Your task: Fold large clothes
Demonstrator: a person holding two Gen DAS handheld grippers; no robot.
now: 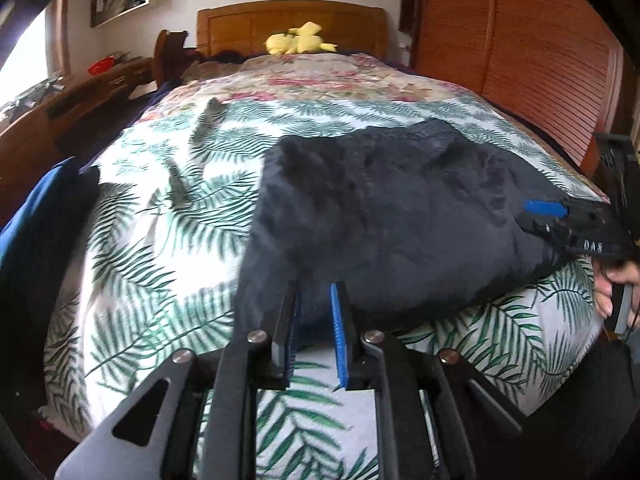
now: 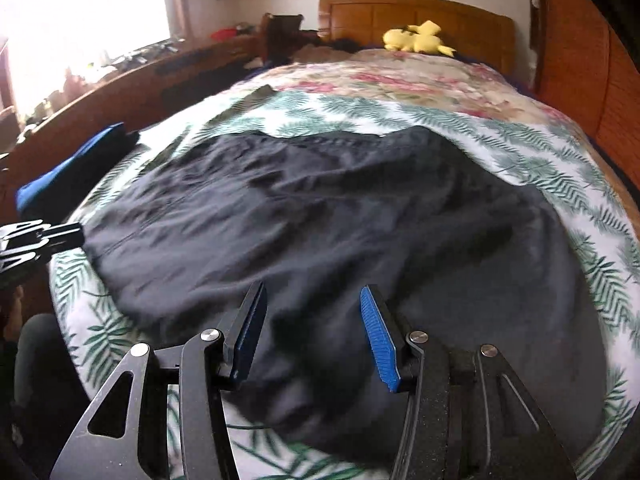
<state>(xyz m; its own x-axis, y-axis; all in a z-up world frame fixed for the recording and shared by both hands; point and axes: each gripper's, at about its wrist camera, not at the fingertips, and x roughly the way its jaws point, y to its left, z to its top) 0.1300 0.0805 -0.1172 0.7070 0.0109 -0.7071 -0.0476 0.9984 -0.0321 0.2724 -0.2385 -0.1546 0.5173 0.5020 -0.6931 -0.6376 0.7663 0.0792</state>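
Observation:
A large dark navy garment lies spread on the fern-print bed cover; it also fills the middle of the right wrist view. My left gripper is at the garment's near edge, its jaws a narrow gap apart with cloth between them. My right gripper is open over the garment's near edge and holds nothing. It also shows in the left wrist view at the garment's right end. The left gripper shows at the garment's left corner in the right wrist view.
A folded blue cloth lies at the bed's left edge. A yellow plush toy sits by the wooden headboard. A floral quilt covers the far half of the bed. A wooden slatted wardrobe stands to the right, a cluttered desk to the left.

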